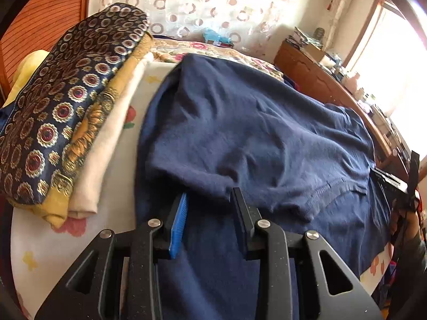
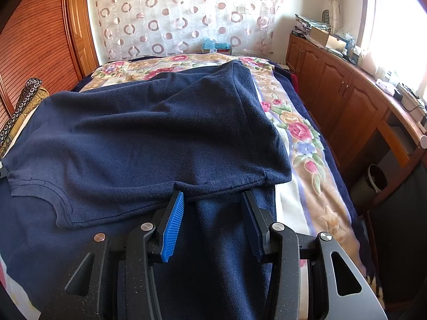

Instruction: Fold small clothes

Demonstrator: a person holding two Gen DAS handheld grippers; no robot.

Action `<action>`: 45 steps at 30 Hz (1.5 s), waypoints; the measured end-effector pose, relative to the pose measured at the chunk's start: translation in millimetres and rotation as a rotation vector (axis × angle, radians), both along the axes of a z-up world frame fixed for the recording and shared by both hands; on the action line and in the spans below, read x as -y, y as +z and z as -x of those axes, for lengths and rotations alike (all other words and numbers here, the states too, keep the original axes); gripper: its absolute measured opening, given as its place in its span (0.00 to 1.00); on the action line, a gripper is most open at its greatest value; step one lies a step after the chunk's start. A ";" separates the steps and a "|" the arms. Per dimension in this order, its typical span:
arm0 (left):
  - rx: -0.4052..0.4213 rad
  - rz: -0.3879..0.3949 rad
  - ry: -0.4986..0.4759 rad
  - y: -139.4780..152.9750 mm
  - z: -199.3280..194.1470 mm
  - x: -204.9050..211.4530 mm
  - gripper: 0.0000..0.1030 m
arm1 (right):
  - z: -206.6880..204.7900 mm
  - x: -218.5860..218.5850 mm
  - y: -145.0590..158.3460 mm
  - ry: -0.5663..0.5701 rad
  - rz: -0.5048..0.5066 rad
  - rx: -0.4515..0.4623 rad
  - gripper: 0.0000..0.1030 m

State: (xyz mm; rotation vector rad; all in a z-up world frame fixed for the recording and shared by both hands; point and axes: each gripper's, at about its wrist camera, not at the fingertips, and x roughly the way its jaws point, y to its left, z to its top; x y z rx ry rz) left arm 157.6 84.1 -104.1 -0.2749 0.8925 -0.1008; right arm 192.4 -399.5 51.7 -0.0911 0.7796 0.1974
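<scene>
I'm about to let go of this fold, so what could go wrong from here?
The folded edge of the navy shirt lies over the tips of both open grippers, so pulling back could drag it out of line. The left one could also bump the folded pile alongside.

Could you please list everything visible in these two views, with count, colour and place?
navy garment: one, dark blue, spread on the bed, upper layer folded towards the grippers.
floral blanket: one, cream with pink roses, under the garment.
folded cloth stack: several pieces, patterned navy, yellow and cream, left of the garment.
curtain: one, white with ring pattern, behind the bed.
wooden cabinet: one, brown, along the right, its top cluttered.
left gripper: black, blue pads, open at the folded edge.
right gripper: black, blue pads, open at the folded edge.
</scene>
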 end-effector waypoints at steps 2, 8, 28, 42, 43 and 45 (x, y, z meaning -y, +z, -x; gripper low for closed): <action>-0.005 0.013 0.032 1.7 -4.4 -6.6 0.32 | 0.2 0.0 0.0 0.000 0.000 0.000 0.44; -0.002 0.013 0.063 2.2 -20.6 -5.3 0.32 | 0.1 0.0 -0.1 0.000 0.000 0.000 0.45; 0.050 -0.035 0.025 1.9 -18.7 2.6 0.08 | -22.6 25.1 2.5 -0.025 -0.247 -0.054 0.44; 0.074 -0.064 0.001 3.6 -15.8 5.8 0.05 | -38.7 13.2 -7.9 -0.039 -0.193 -0.060 0.22; 0.094 -0.074 -0.003 7.4 -13.0 7.6 0.05 | -38.9 7.9 -8.7 -0.027 -0.172 -0.055 0.13; 0.126 -0.085 -0.005 15.8 -7.2 10.4 0.05 | -36.0 0.8 -7.7 -0.014 -0.139 -0.021 0.03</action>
